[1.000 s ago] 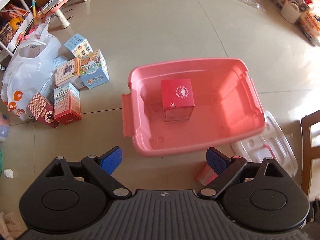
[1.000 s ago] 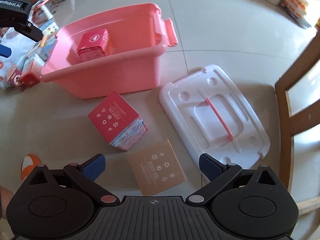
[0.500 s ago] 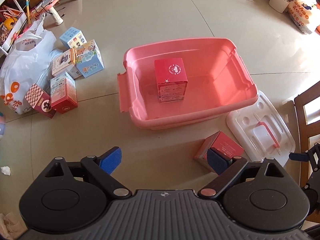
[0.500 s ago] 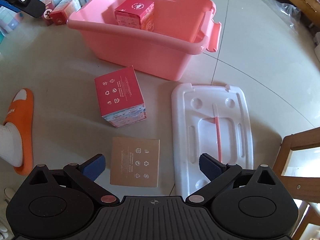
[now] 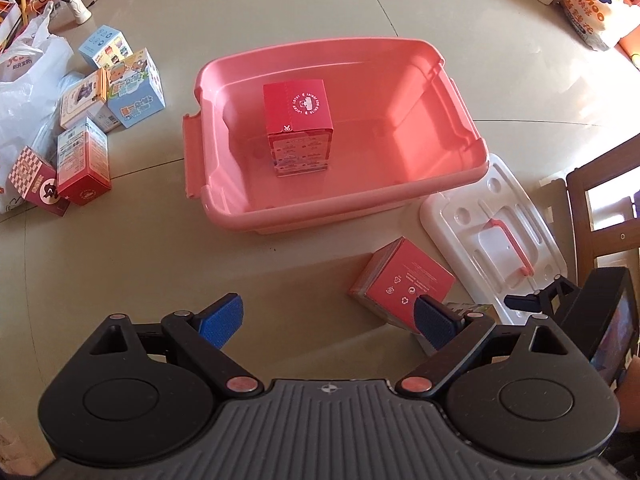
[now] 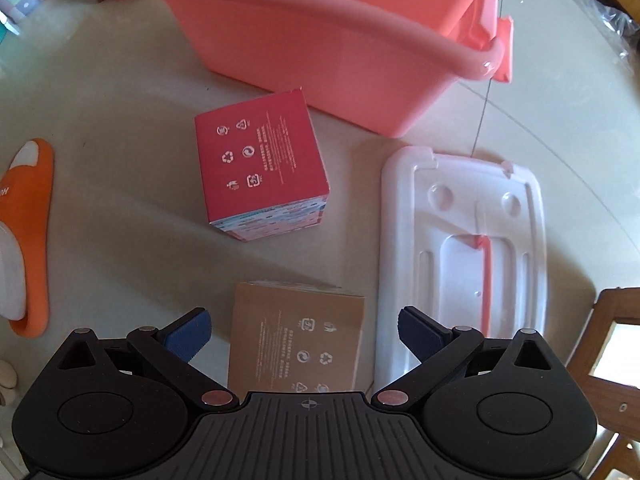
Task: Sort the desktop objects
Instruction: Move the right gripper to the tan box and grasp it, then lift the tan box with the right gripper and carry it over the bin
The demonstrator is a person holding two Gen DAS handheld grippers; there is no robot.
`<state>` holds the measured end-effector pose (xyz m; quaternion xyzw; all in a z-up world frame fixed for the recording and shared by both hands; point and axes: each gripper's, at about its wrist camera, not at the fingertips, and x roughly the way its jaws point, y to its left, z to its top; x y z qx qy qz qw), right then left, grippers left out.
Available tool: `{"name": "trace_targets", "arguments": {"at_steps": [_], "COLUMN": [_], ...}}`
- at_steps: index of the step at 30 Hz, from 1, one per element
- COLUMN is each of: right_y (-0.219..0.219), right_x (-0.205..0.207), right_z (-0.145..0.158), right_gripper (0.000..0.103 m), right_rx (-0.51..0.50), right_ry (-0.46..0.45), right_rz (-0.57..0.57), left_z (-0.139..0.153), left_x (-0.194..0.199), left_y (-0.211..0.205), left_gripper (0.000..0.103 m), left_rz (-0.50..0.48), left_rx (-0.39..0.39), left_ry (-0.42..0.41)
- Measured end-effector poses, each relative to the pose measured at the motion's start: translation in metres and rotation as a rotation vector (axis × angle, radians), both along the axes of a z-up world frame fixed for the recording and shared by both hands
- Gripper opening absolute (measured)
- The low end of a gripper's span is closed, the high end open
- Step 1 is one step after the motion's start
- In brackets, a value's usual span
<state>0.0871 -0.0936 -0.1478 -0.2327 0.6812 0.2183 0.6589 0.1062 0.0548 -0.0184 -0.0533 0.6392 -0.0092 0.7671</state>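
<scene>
A pink bin [image 5: 460, 178] stands on the floor with one red box [image 5: 298, 114] upright inside it. A second red box [image 6: 260, 164] lies on the floor in front of the bin, also in the left wrist view [image 5: 404, 282]. A tan box [image 6: 296, 344] lies flat right in front of my right gripper [image 6: 302, 330], which is open with the box between its fingers' line, low over it. My left gripper [image 5: 328, 320] is open and empty, held above the floor short of the bin. The right gripper shows at the left view's right edge [image 5: 560, 300].
The bin's white lid [image 6: 464, 240] lies to the right of the boxes. Several more boxes [image 5: 92, 120] and a white plastic bag [image 5: 24, 80] lie left of the bin. An orange slipper [image 6: 24, 232] is at the left. A wooden chair [image 6: 616, 344] stands at the right.
My right gripper has dropped lower and closer to the tan box, which now reaches in under its fingers. My left gripper has pulled back a little from the bin. Both stay open.
</scene>
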Motion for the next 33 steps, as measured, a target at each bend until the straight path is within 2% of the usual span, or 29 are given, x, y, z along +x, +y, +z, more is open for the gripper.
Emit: {"name": "trace_targets", "arguments": {"at_steps": [7,10,21,25,27,33], "right_y": [0.0,0.002,0.003,0.003,0.004,0.009], "right_x": [-0.004,-0.008,-0.007,-0.011,-0.014,-0.014], "right_z": [-0.025,-0.031,-0.031,-0.028,-0.023,0.0], "right_gripper": [0.078,0.069,0.067,0.067,0.067,0.066], "right_rx": [-0.028,-0.056,-0.077,-0.087,-0.078,-0.036], "right_ry": [0.057,0.045,0.025,-0.019,-0.051,-0.075], "right_rz": [-0.027,-0.026,-0.056,-0.088,-0.098,-0.147], "left_z": [0.0,0.0,0.002,0.003,0.004,0.011], "left_x": [0.005,0.005,0.008,0.008,0.008,0.007], "left_y": [0.001,0.002,0.015,0.02,0.021,0.022], "left_gripper": [0.095,0.095,0.095,0.095,0.095,0.095], "left_rz": [0.016,0.017,0.047,0.055,0.059,0.061], "left_rx": [-0.035,-0.051,-0.061,-0.066,-0.065,-0.07], "left_ry": [0.012,0.019,0.015,0.011,0.008,-0.015]}}
